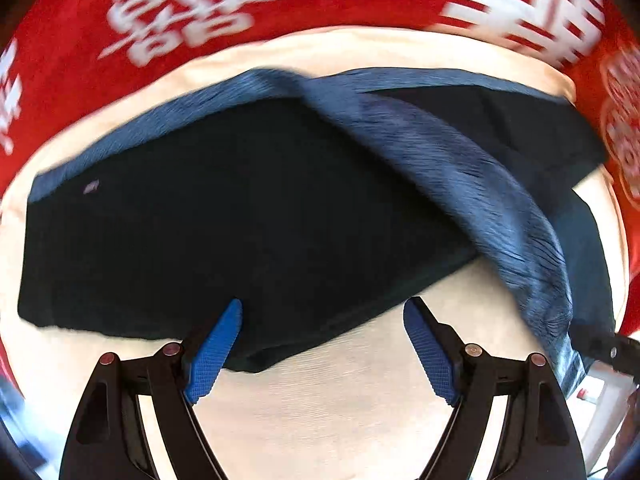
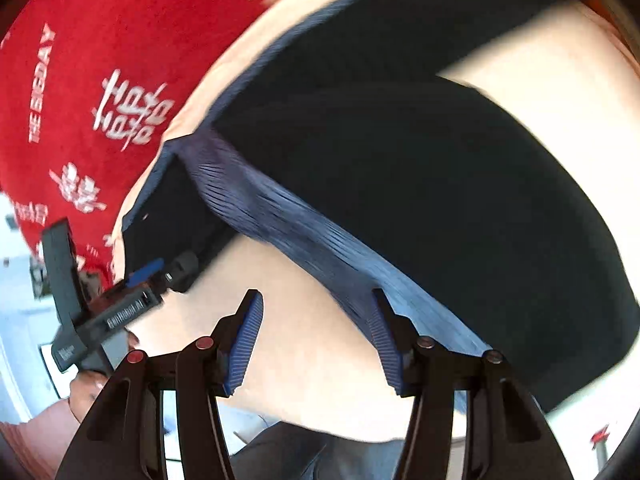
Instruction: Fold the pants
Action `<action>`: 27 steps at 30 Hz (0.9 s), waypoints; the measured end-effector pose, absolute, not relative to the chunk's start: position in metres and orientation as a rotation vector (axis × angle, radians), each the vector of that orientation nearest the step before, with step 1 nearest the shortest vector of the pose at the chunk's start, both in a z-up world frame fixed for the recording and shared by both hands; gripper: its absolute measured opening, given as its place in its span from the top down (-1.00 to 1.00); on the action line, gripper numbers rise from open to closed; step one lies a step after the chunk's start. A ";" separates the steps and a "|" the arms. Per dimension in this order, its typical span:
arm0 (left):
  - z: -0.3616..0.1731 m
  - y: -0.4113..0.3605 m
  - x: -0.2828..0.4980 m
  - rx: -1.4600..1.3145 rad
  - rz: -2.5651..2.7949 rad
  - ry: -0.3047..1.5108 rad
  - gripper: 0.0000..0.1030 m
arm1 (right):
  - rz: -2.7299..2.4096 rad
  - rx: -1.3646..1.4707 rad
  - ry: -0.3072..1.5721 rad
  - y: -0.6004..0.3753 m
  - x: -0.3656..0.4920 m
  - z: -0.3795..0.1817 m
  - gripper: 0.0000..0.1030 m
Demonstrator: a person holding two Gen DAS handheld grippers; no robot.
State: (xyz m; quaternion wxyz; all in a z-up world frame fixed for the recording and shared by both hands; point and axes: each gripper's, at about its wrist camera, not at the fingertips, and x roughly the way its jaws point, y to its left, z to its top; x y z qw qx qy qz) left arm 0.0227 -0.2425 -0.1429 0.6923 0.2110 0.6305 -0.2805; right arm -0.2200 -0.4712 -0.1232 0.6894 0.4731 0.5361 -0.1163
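Dark navy pants (image 1: 240, 208) lie spread on a cream surface (image 1: 340, 400), with a lighter blue ribbed waistband (image 1: 480, 184) lifted and stretched toward the lower right. My left gripper (image 1: 322, 312) is open just above the pants' near edge, its left finger over the cloth. In the right wrist view the pants (image 2: 440, 200) fill the upper right and the ribbed band (image 2: 304, 236) runs diagonally. My right gripper (image 2: 316, 304) is open, its right finger (image 2: 384, 336) against the band. The left gripper (image 2: 156, 276) shows at the left there, at the pants' corner.
A red cloth with white lettering (image 1: 200, 8) lies beyond the cream surface, also in the right wrist view (image 2: 100, 100). A hand (image 2: 86, 392) holds the left tool at lower left. The right tool's tip (image 1: 608, 346) shows at the right edge.
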 end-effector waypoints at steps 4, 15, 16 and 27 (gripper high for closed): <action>-0.142 -0.257 0.009 0.484 -0.706 1.391 -0.62 | -0.438 1.133 1.149 -0.473 -0.294 -0.128 -0.15; -0.136 -0.274 -0.019 0.504 -0.776 1.348 -0.62 | -0.610 1.370 0.922 -0.466 -0.397 -0.173 -0.16; -0.134 -0.268 -0.021 0.505 -0.785 1.343 -0.62 | -0.561 1.410 0.873 -0.466 -0.399 -0.177 -0.16; -0.146 -0.284 -0.044 0.420 -0.887 1.433 -0.63 | -0.252 1.726 0.688 -0.480 -0.414 -0.231 -0.03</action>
